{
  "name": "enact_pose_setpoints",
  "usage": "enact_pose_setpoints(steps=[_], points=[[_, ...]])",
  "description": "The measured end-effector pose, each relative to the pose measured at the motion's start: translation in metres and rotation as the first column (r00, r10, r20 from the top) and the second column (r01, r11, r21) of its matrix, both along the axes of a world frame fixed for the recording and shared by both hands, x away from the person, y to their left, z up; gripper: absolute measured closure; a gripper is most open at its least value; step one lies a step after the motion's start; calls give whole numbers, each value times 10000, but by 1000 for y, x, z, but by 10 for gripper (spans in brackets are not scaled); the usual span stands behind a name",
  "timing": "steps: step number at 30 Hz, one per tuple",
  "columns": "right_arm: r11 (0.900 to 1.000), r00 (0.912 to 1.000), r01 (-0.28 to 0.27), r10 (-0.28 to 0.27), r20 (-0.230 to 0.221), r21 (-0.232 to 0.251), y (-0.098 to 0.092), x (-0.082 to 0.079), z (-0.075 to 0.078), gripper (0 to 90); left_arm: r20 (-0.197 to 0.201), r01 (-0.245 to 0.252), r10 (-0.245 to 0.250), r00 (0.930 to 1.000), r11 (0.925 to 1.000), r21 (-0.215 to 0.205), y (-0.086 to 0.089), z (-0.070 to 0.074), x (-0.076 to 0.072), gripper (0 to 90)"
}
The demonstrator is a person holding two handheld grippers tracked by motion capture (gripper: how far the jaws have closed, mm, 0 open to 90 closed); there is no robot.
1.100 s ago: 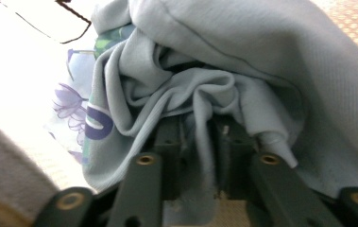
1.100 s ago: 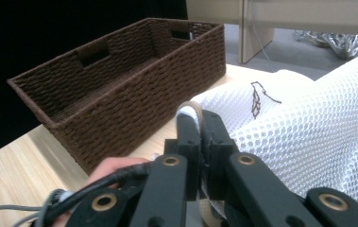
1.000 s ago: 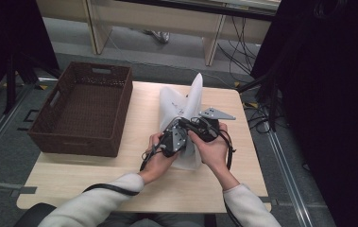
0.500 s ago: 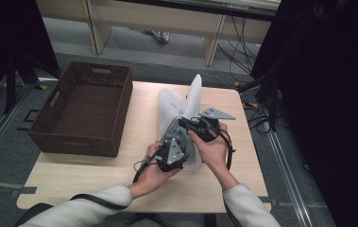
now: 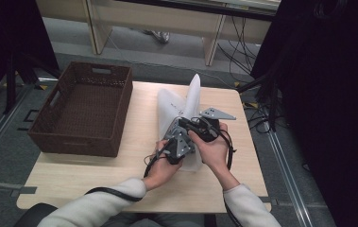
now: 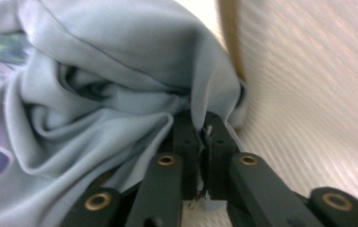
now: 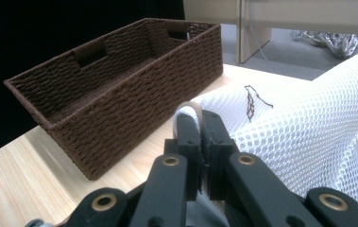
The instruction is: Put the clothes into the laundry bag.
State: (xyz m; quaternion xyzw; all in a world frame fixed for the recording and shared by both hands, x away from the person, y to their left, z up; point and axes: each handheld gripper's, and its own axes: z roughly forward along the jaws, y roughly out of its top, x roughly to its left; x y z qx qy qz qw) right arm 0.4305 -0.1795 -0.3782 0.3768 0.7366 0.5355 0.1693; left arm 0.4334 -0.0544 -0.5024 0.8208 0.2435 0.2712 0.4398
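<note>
Mesh bag point(image 5: 179, 106), white, lying at centre of the high view on the wooden table point(image 5: 120, 175), one corner standing up toward the top of frame. Pale blue-grey garment point(image 6: 96, 99) bunched across left and centre of the left gripper view, a printed patch at the far left edge.

Nearest, lower centre of the high view: left gripper point(image 5: 179, 142) over the near end of the bag, jaws just closed and now clamped tight on a fold of the garment, cloth pinched between the pads in its own view. Just right of it, right gripper point(image 5: 195, 128), jaws pressed together on the bag's tan-edged rim point(image 7: 195, 111) at centre of its own view, white netting spreading to the right.

Farther off, upper left of the high view: brown wicker basket point(image 5: 84, 106) on the table's left side, well apart from both grippers.
</note>
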Motion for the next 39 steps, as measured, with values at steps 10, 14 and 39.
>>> enact_pose_setpoints(steps=[10,14,39], points=[[9998,9996,11,-6,-287,196,0,-3,4,882,1008,-997,1039,9895,9940,-455,-5,19,6,858],[9999,9998,91,-93,151,123,-2,-1,4,882,1362,-966,1072,9849,9919,-819,-7,15,8,850],[9976,9996,-220,233,-188,654,1,-9,14,884,1760,-1280,1449,9737,9863,-1039,-8,11,25,829]])
